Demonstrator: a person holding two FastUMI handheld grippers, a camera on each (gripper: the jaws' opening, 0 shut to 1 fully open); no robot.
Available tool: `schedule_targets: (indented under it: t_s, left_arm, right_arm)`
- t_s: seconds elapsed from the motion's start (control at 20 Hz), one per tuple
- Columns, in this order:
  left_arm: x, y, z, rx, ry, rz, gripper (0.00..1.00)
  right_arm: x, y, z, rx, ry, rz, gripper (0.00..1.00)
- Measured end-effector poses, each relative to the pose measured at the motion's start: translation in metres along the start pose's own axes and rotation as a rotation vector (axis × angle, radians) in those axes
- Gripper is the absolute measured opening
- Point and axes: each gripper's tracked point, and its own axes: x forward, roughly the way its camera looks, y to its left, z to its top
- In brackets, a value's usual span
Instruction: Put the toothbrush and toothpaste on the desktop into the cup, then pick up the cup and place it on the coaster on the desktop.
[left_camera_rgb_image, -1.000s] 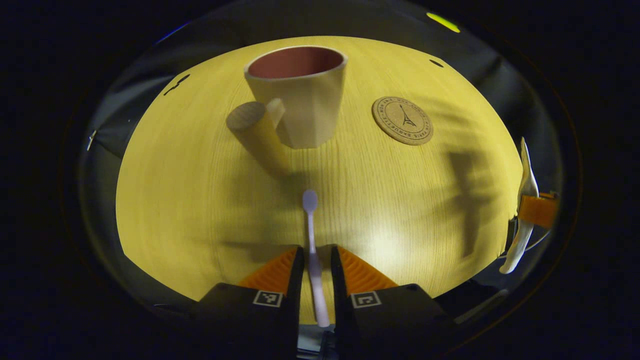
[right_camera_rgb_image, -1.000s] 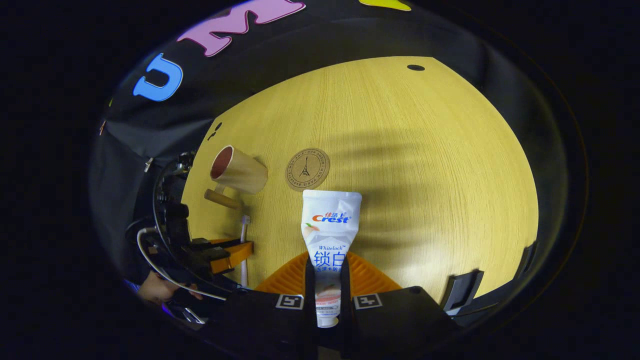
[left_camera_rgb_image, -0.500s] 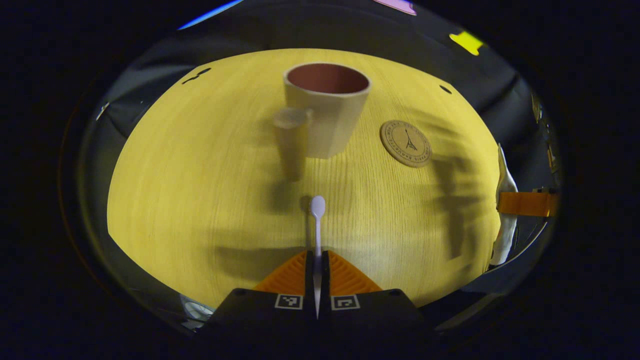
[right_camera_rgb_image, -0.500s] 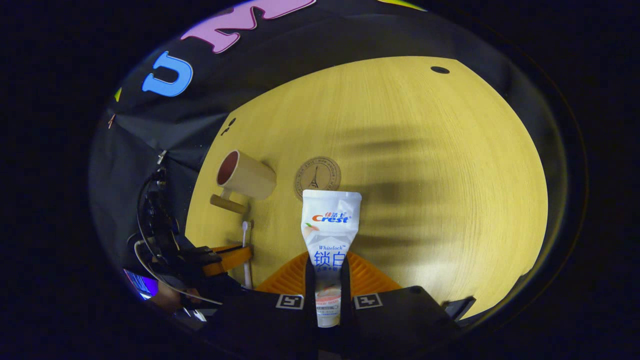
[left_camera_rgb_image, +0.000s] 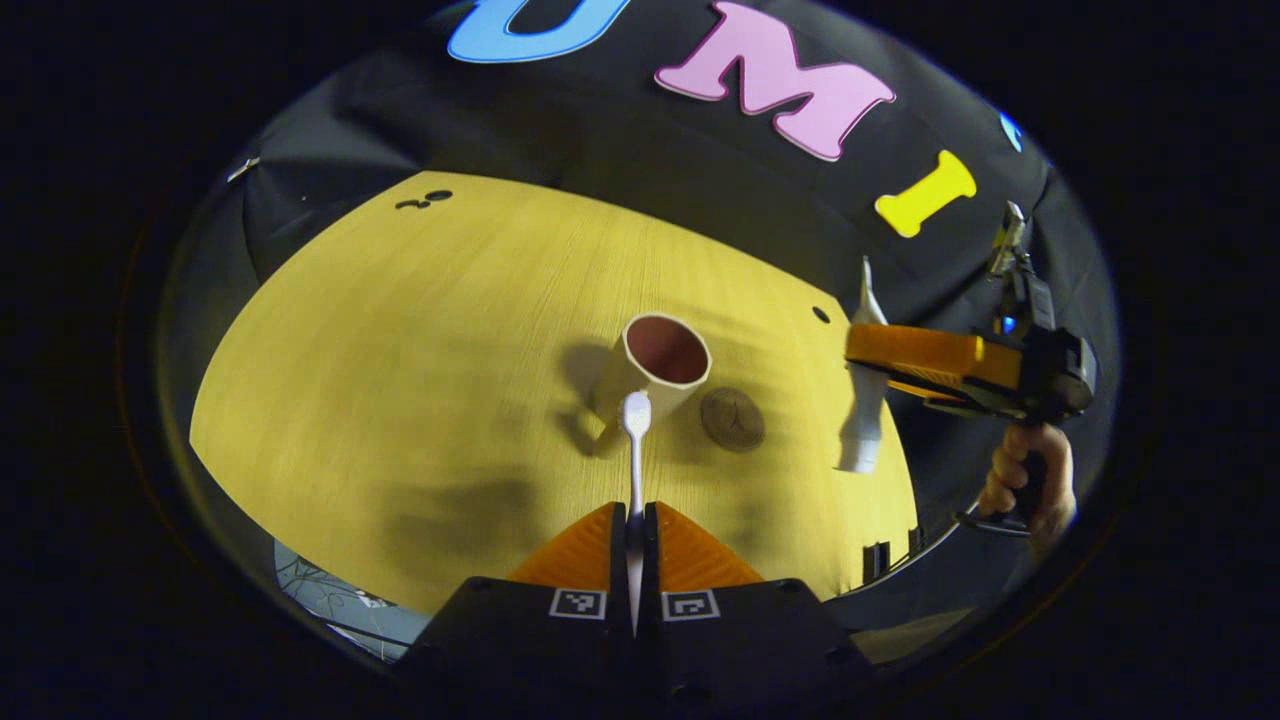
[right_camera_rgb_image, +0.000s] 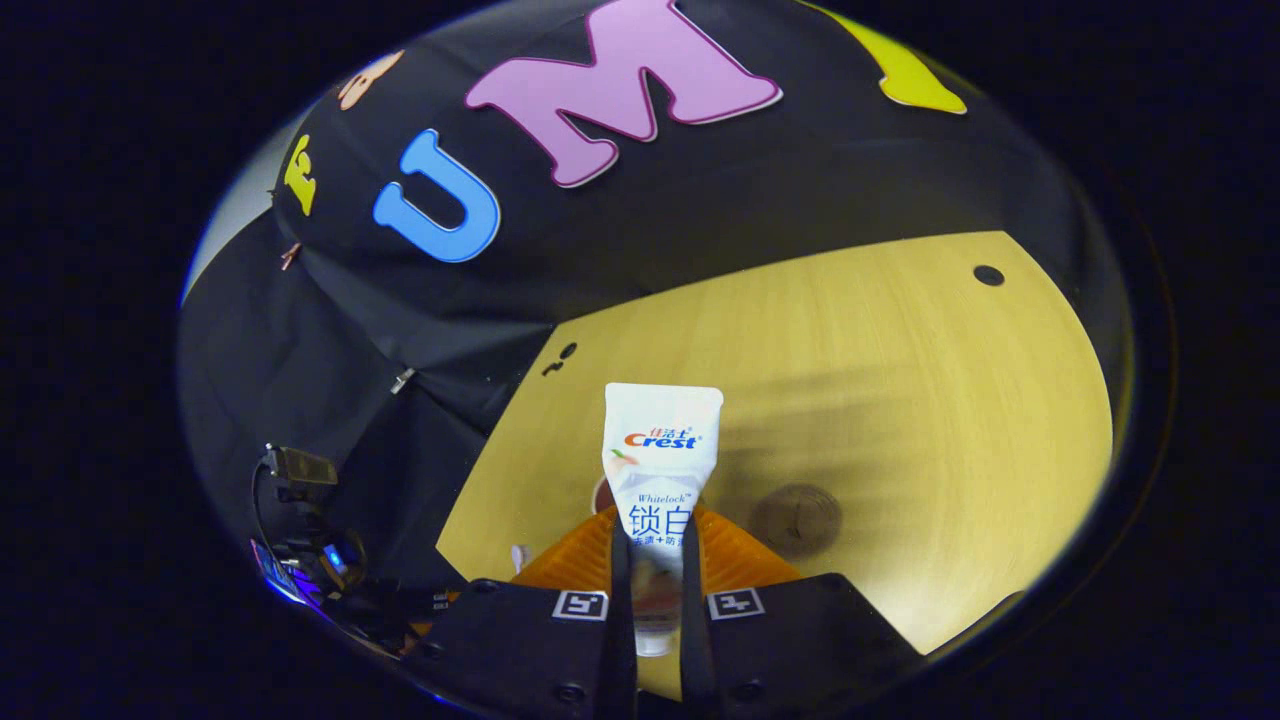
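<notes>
White toothbrush (left_camera_rgb_image: 636, 440) is pinched tight in the left claw (left_camera_rgb_image: 634, 520), high above the cup (left_camera_rgb_image: 655, 362) on the yellow surface (left_camera_rgb_image: 400, 380). Right claw (right_camera_rgb_image: 655, 560) squeezes the toothpaste (right_camera_rgb_image: 660, 455). Next, I think, lower the brush into the cup beside the coaster (left_camera_rgb_image: 732, 419).

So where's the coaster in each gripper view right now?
Left gripper view: the coaster lies on the desktop just right of the cup, near centre.
Right gripper view: it sits low, right of centre, at, right of the held toothpaste.
Shared landmark: the toothpaste, also at.
</notes>
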Motion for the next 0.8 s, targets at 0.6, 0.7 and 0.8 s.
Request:
schedule_targets:
  t_s: [0.6,0.7,0.8]
  left_arm:
    - [-0.054,0.030,-0.009,0.065,-0.011,-0.020,0.06]
    - [-0.058,0.035,-0.011,0.068,-0.009,-0.014,0.06]
    - [-0.061,0.040,-0.013,0.056,-0.008,-0.009,0.06]
  right_arm:
    - [0.113,0.041,0.027,-0.233,-0.163,-0.002,0.21]
    - [0.123,0.035,0.021,-0.249,-0.153,-0.022,0.21]
    - [0.128,0.033,0.014,-0.258,-0.139,-0.040,0.21]
